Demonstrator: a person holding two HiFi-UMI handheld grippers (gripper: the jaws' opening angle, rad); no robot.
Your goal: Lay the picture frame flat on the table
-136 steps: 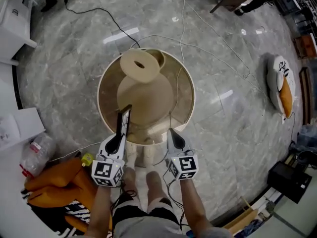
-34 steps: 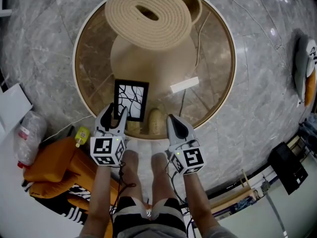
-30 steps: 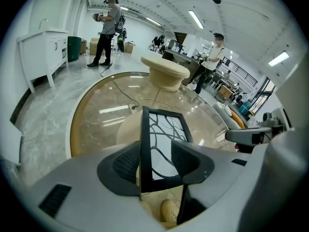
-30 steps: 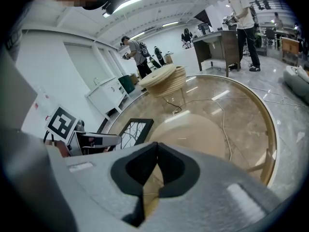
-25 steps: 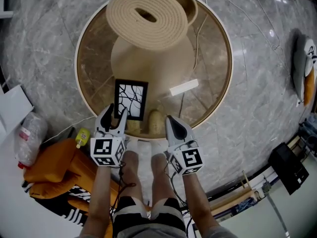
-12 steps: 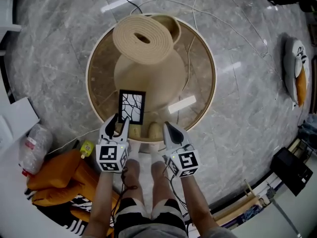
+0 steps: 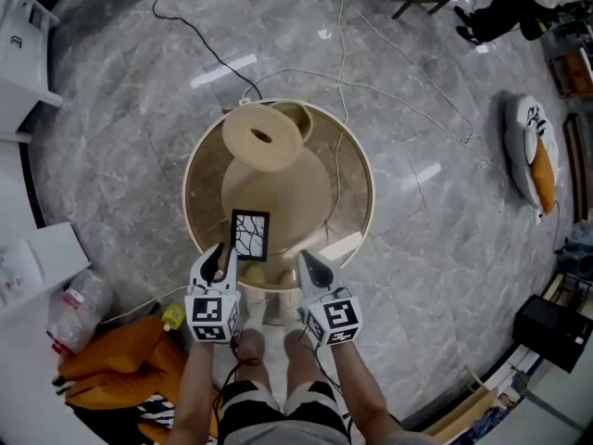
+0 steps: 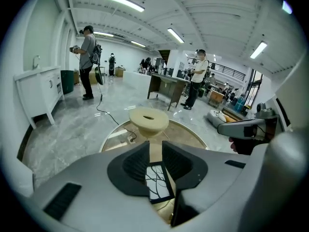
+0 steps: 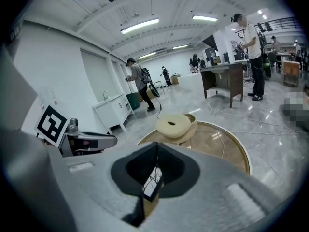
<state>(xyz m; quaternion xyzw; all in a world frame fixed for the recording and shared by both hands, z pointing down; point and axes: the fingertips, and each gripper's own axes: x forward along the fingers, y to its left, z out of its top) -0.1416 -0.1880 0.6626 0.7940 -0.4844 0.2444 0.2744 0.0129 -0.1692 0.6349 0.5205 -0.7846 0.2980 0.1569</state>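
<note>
The picture frame, black-edged with a white branch print, lies flat on the round glass table near its front rim. My left gripper hangs above and just in front of the frame, apart from it. Its jaws have just been closing and stand a narrow gap apart with nothing between them. Through that gap in the left gripper view the frame shows far below the left gripper. My right gripper is shut and empty, to the right of the frame. The right gripper view shows the frame beneath the right gripper.
A beige pedestal with a rolled top fills the table's middle. Cables trail over the marble floor. An orange bag and a plastic bottle lie at the lower left, a cushion at the right. People stand far off.
The frame, held upright by the left gripper in the oldest frame, now lies flat and free. Both grippers have risen away from the table, and the left jaws have narrowed.
</note>
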